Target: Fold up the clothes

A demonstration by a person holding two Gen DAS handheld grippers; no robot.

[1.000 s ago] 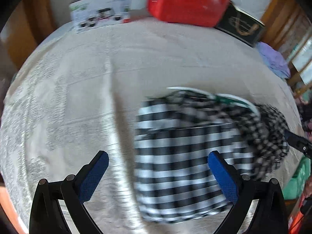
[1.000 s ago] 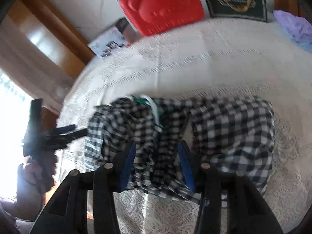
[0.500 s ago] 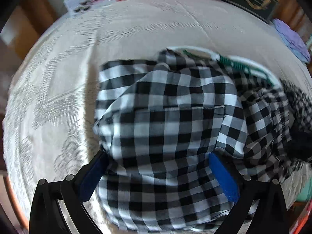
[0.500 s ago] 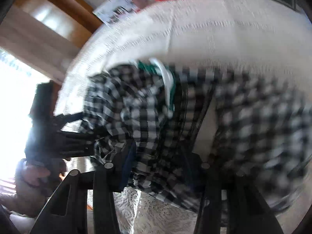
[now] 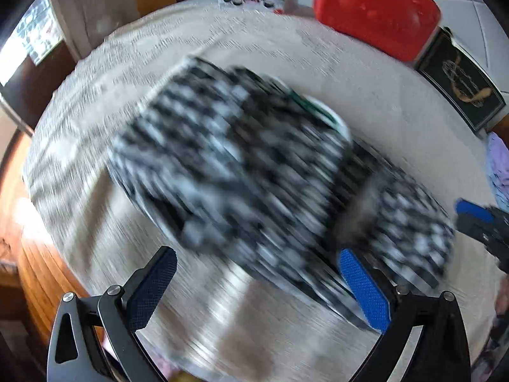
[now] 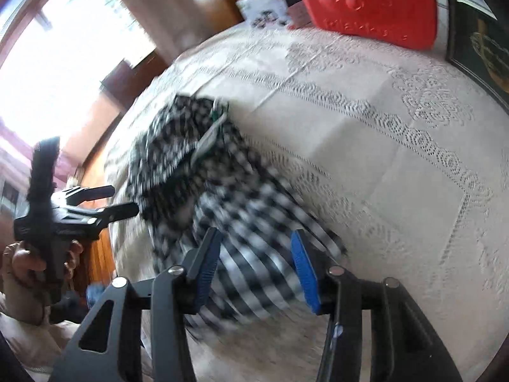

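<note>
Bare lace table [image 6: 366,133] open right of checked shirt [image 6: 241,210] | far edge blocked by red case [image 6: 372,0], printed box [image 6: 267,9], dark framed picture [image 6: 477,51] | shirt bulks between both claws, left claw [image 6: 122,199] at its left edge | lilac cloth [image 5: 498,172] at right rim

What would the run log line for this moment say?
task: fold clothes | checked shirt bunched on tablecloth | left gripper open, empty | right gripper open, over shirt edge | frames motion-blurred
</note>
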